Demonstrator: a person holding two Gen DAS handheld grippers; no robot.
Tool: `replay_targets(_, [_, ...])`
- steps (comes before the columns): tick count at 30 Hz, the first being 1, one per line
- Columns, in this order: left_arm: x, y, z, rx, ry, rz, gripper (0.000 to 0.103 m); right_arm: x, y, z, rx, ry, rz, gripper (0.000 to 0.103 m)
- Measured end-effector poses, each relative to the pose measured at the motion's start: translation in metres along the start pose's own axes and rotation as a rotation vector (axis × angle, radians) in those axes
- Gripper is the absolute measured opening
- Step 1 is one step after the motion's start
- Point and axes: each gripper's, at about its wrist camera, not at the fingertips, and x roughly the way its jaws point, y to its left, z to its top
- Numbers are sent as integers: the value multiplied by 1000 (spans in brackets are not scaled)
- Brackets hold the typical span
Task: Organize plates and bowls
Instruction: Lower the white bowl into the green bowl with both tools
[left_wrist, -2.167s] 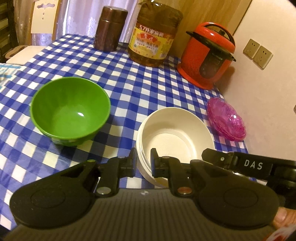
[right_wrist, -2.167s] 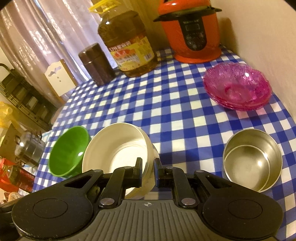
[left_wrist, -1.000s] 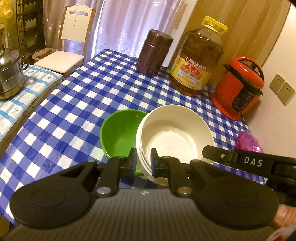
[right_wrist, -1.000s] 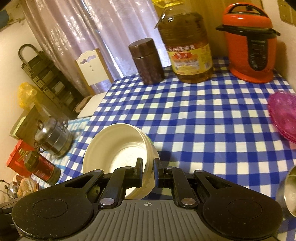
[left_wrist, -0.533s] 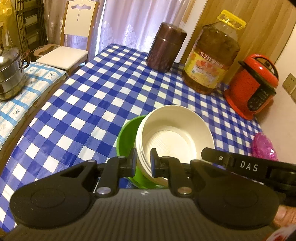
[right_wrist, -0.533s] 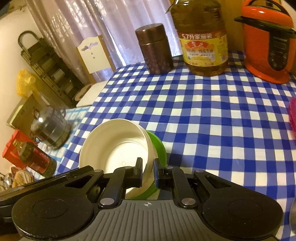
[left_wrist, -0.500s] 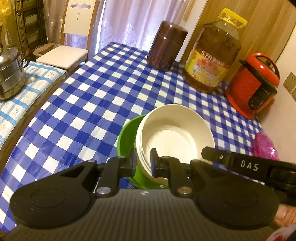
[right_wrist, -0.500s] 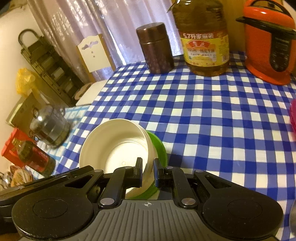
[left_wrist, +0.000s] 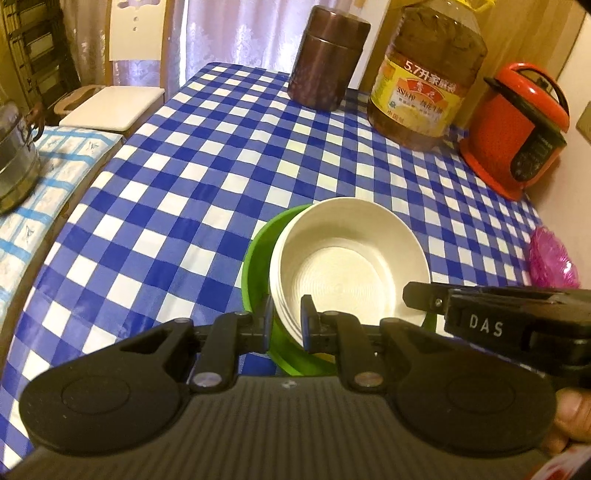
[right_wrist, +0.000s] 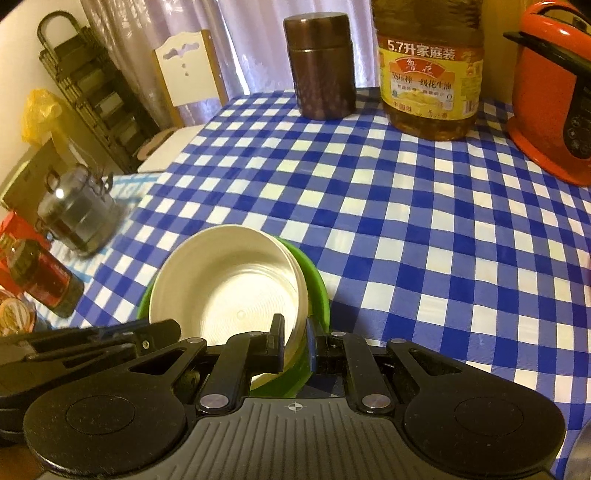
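White bowl stack (left_wrist: 347, 266) sits inside green bowl (left_wrist: 258, 258) near table (left_wrist: 207, 177) front edge, w/ left gripper (left_wrist: 287, 317) and right gripper (right_wrist: 295, 341) both pinching its near rim, jaws nearly closed.

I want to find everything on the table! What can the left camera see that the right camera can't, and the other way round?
Only the left wrist view shows the pink glass bowl at the table's right edge.

Only the right wrist view shows the yellow bag, the black rack and the dark red-labelled bottle off to the side.

Both show the white bowl sitting in the green bowl, with the left gripper and right gripper each shut on the white bowl's rim. Both also show the brown canister, oil jug and red cooker.
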Motion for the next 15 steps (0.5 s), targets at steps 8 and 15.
replay_targets(8, [0, -3, 2, 31, 21, 5, 14, 1, 2, 1, -12, 11, -1, 12])
replay_targets(15, [-2, -6, 2, 48, 18, -1, 21, 0, -2, 1, 12, 11, 14, 12])
